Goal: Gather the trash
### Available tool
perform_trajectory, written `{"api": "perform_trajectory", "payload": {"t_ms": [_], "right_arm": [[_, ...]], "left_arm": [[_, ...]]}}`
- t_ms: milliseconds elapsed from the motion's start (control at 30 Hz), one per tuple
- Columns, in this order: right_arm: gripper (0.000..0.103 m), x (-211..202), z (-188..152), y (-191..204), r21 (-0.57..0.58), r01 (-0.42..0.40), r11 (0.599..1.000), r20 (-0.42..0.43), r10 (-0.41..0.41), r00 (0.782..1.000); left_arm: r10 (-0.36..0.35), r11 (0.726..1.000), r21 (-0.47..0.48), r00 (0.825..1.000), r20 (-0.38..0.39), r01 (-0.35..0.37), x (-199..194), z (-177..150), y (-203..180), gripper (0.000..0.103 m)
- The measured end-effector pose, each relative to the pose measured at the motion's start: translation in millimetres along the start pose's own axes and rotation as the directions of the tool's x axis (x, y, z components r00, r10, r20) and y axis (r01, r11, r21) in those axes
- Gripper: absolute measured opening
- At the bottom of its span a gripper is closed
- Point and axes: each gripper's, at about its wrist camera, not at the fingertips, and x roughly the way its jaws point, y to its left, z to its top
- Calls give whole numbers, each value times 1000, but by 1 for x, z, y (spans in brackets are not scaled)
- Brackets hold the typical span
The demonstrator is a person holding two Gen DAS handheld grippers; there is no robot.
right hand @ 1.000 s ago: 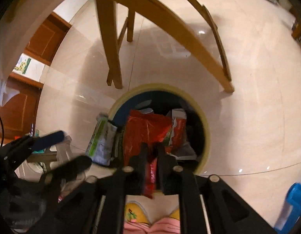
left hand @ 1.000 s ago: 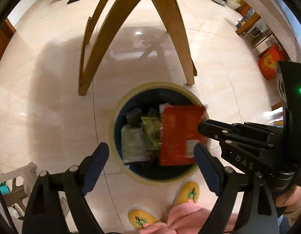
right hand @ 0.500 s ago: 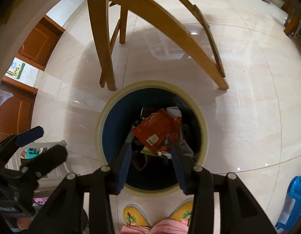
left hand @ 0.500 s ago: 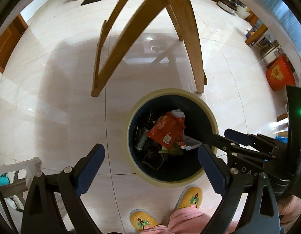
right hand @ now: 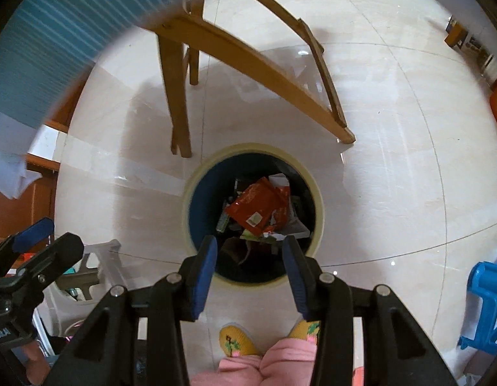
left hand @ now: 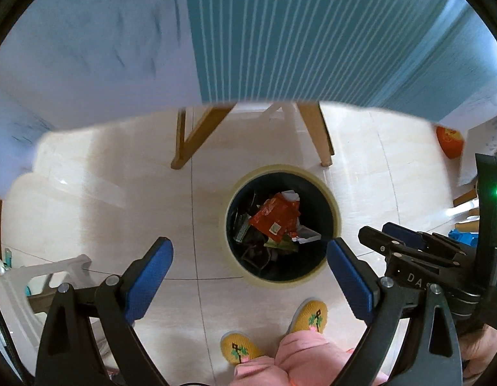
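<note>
A round dark-blue bin with a cream rim (left hand: 334, 206) (right hand: 316, 193) stands on the tiled floor below both grippers. On top of the litter inside lies a red wrapper (left hand: 273, 215) (right hand: 255, 204), with white and green scraps around it. My left gripper (left hand: 250, 278) hangs high above the bin, wide open, with nothing between its blue pads. My right gripper (right hand: 248, 265) is also above the bin, open about halfway and empty. The right gripper shows at the right edge of the left wrist view (left hand: 406, 241).
A teal-and-white striped tablecloth (left hand: 296, 32) (right hand: 39, 32) overhangs the top of both views, with wooden table legs (left hand: 316, 132) (right hand: 177, 96) beyond the bin. A person's yellow slippers (left hand: 308, 317) stand just in front of the bin. A white stool (right hand: 97, 267) is left, a blue plastic stool (right hand: 486, 305) right.
The right gripper let go of the red wrapper, which dropped into the bin. A pale packet between the left jaws also fell in. Both grippers rose, bringing the tablecloth into view.
</note>
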Motion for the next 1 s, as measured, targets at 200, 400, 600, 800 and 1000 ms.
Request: {"api": "perform_trajectory", "payload": {"t_ms": [200, 400, 600, 800, 1000], "right_arm": [[43, -73, 2, 22, 7, -1, 1000, 22, 1, 1000], [43, -143, 2, 35, 28, -3, 1000, 76, 1, 997], [43, -215, 3, 48, 46, -10, 999, 130, 4, 992], [43, -292, 10, 76, -5, 24, 1000, 224, -23, 974], [43, -360, 20, 104, -54, 44, 998, 319, -25, 947]], "left_arm": [[2, 1000, 19, 1000, 11, -2, -69, 12, -6, 95], [25, 999, 33, 998, 60, -27, -137, 28, -9, 95], [57, 998, 2, 992, 115, -57, -203, 41, -8, 95], [49, 999, -2, 981, 187, -50, -277, 53, -12, 95], [57, 998, 15, 963, 264, -63, -340, 65, -18, 95]]}}
